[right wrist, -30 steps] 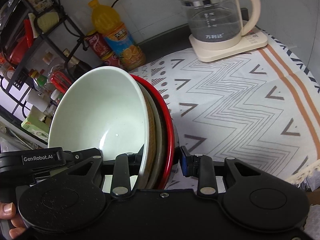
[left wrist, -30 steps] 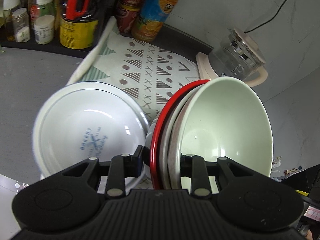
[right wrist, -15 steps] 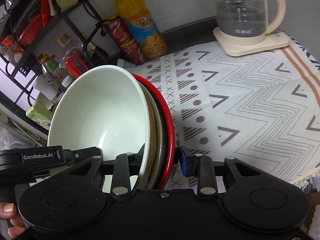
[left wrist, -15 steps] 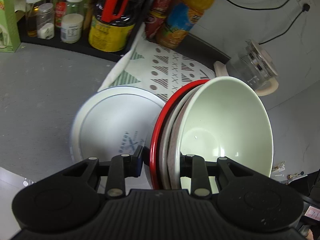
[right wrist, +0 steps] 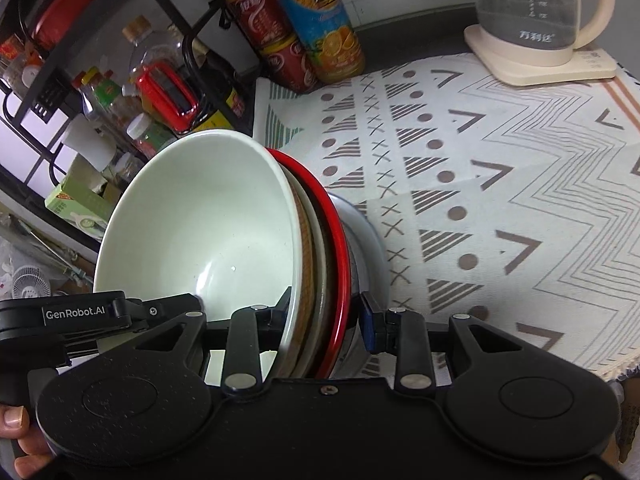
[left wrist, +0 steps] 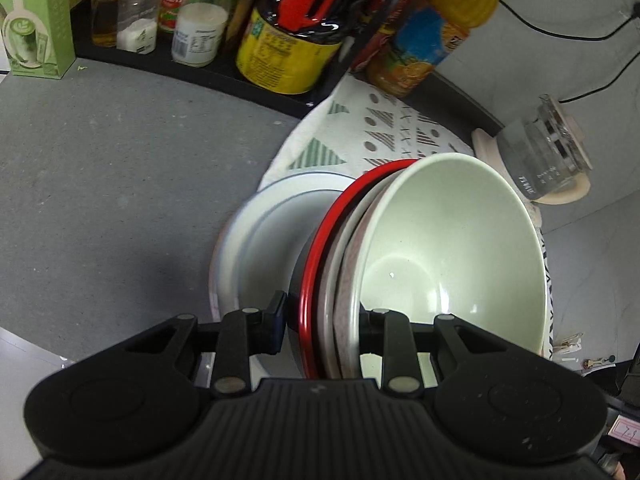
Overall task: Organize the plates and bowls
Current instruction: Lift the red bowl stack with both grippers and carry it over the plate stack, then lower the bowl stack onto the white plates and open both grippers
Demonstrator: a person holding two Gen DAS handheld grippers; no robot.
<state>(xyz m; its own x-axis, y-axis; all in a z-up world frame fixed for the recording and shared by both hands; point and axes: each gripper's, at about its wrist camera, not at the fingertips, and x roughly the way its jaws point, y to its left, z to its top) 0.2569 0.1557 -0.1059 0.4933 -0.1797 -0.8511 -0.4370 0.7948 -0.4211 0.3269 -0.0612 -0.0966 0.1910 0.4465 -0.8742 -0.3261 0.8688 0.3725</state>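
Left wrist view: the grey countertop (left wrist: 120, 184) now fills the left half of the frame, and the patterned cloth (left wrist: 384, 132) that lay under the dishes a second ago has slid up toward the bottles (left wrist: 280, 52) and the glass kettle (left wrist: 548, 152). The nested stack (left wrist: 344, 272) (a pale green bowl (left wrist: 452, 256) innermost, grey and speckled dishes around it, a red-rimmed plate (left wrist: 316, 264) outermost) keeps the same place between the fingers while the background shifts, so both hands are carrying it sideways, off the cloth and toward the bare counter. The white plate (left wrist: 256, 256), seen almost whole beside the stack a second earlier, is now largely hidden behind the red rim and straddles the cloth's edge. By judgement, the stack is being brought over this plate to be set down on it, which would gather all the dishes into one pile.

Left gripper (left wrist: 322, 316): fingers pinch the stack's near rim, unchanged.

Right wrist view: right gripper (right wrist: 326, 316) pinches the opposite rim; its blue pad (right wrist: 370, 326) sits at the red plate's back. The kettle and orange bottle (right wrist: 324, 28) have receded to the top edge.
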